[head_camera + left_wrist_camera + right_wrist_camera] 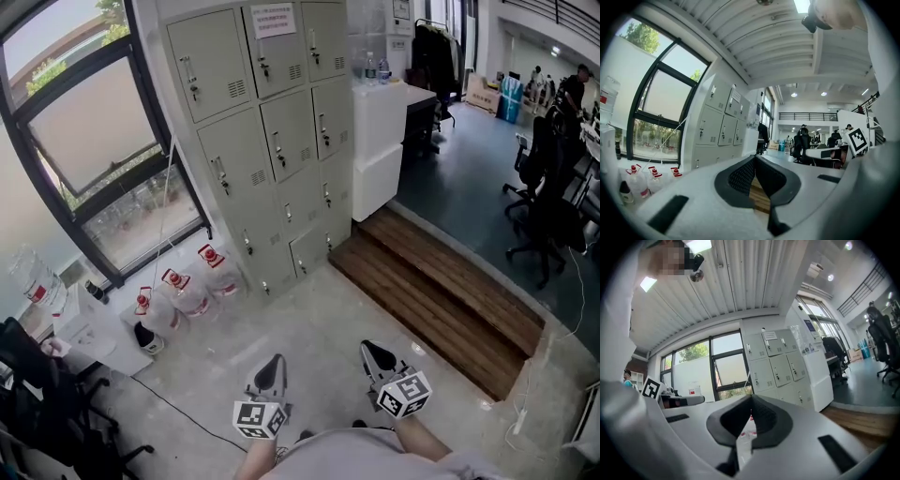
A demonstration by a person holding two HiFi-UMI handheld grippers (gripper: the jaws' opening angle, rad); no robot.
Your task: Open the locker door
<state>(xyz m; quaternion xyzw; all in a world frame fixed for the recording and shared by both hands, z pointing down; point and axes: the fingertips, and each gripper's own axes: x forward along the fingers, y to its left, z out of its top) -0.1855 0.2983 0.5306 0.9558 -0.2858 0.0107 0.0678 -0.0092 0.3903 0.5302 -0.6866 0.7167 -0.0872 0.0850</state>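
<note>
lockers [272, 141] stand well ahead and slightly left; left tool [274, 362] and right tool [371, 350], both closed and empty; left tool looks nearer.

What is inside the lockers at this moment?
Their contents are hidden: all the lockers in view are shut. Only their fronts show, with a paper notice stuck on a top one.
</note>
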